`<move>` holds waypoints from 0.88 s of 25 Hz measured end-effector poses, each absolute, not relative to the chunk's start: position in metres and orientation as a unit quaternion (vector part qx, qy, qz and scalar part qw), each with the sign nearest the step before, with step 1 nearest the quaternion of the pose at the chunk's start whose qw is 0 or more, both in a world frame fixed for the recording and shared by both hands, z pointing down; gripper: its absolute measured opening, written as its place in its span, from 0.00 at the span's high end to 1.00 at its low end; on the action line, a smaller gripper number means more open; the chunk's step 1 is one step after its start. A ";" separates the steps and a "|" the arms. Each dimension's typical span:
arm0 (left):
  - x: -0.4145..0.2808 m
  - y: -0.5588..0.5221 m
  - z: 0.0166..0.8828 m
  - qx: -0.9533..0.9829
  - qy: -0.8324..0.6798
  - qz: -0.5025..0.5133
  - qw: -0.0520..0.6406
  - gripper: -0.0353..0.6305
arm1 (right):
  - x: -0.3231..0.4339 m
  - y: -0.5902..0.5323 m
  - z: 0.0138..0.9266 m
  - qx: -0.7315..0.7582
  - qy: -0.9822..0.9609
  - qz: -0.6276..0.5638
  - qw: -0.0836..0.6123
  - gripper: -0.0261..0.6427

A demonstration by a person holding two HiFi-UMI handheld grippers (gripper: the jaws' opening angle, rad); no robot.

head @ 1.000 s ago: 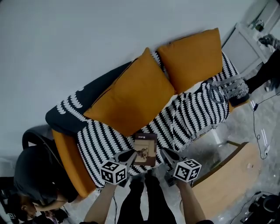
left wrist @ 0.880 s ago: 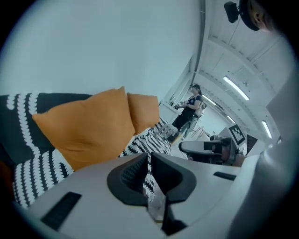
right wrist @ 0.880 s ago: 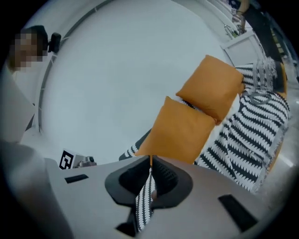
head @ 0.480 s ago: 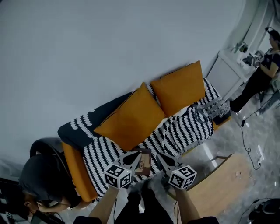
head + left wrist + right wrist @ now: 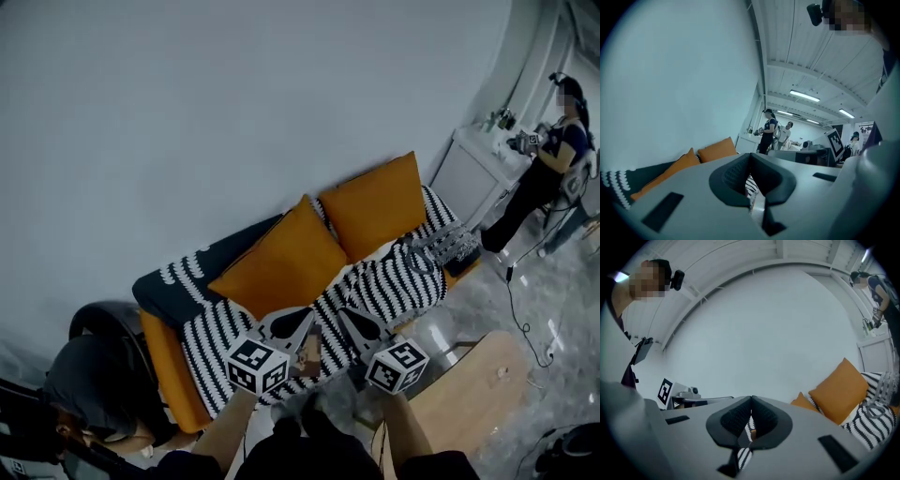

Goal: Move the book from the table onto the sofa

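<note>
The book (image 5: 311, 350) lies flat on the black-and-white striped sofa (image 5: 394, 281) seat, below the left orange cushion (image 5: 277, 258); only a narrow strip of it shows between my two grippers. My left gripper (image 5: 306, 319) hangs above its left side and my right gripper (image 5: 345, 317) above its right side, both clear of it. In the left gripper view the left gripper (image 5: 750, 158) has its jaws together with nothing between them. The right gripper (image 5: 751, 405) in its own view is shut and empty too, with striped fabric showing beyond it.
A second orange cushion (image 5: 375, 204) leans at the sofa's right, with a grey knitted item (image 5: 448, 246) at that end. A wooden table (image 5: 478, 384) stands at lower right. A person (image 5: 544, 164) stands by a white cabinet (image 5: 473, 164). Another person (image 5: 89, 384) crouches at lower left.
Both grippers have lifted up and away from the book, which stays on the sofa seat. The head view has pulled back, so the sofa looks smaller.
</note>
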State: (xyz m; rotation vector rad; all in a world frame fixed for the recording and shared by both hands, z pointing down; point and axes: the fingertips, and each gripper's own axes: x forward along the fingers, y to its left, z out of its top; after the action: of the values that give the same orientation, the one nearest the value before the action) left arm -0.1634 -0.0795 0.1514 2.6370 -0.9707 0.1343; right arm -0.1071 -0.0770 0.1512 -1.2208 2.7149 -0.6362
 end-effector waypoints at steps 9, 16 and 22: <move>-0.160 -0.073 0.116 0.937 -0.323 0.026 0.126 0.92 | -0.113 -0.075 0.110 -0.412 0.895 -0.157 0.063 0.93; -0.163 -0.068 0.111 0.939 -0.321 0.026 0.122 0.92 | -0.120 -0.070 0.103 -0.412 0.897 -0.151 0.062 0.93; -0.161 -0.063 0.107 0.939 -0.319 0.029 0.120 0.92 | -0.119 -0.065 0.099 -0.411 0.897 -0.151 0.065 0.93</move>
State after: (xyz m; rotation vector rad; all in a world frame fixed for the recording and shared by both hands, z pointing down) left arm -0.1612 -0.0629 0.1070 2.7447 -0.9332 0.0846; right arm -0.1188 -0.0649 0.0994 -1.2397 2.7059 -0.4543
